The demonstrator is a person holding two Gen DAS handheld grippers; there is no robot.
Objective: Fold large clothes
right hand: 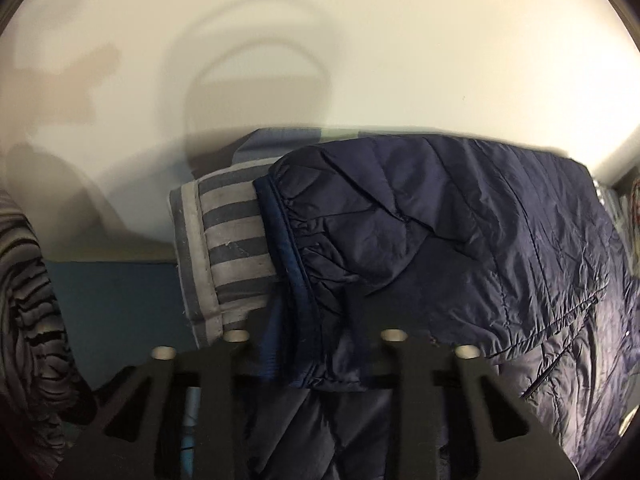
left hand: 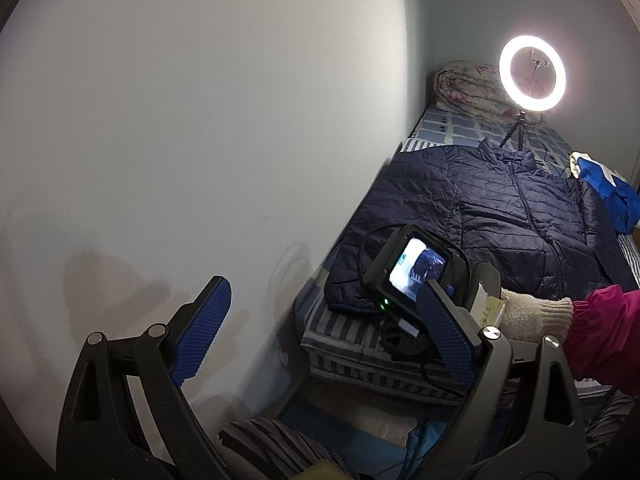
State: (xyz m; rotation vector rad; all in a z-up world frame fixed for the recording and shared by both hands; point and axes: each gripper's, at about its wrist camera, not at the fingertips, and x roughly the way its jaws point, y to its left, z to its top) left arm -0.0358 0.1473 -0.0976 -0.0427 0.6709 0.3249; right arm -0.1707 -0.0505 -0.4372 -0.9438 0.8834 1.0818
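Observation:
A navy quilted jacket (left hand: 500,208) lies spread face up on the bed, its collar toward the far end. My left gripper (left hand: 324,332) hangs open in the air near the bed's foot, nothing between its blue pads (left hand: 202,328). My right gripper (left hand: 400,328), held by a gloved hand (left hand: 532,316) in a pink sleeve, sits at the near sleeve end. In the right wrist view the jacket (right hand: 460,220) fills the right half. There my right gripper (right hand: 316,320) has its jaws drawn together on the gathered sleeve cuff (right hand: 296,248), the fingertips buried in fabric.
The striped mattress (left hand: 344,336) runs along a pale wall (left hand: 200,120). A lit ring light (left hand: 532,74) on a tripod stands past the collar, with a rolled quilt (left hand: 468,88) behind it. A blue and white cloth (left hand: 612,192) lies at the right edge.

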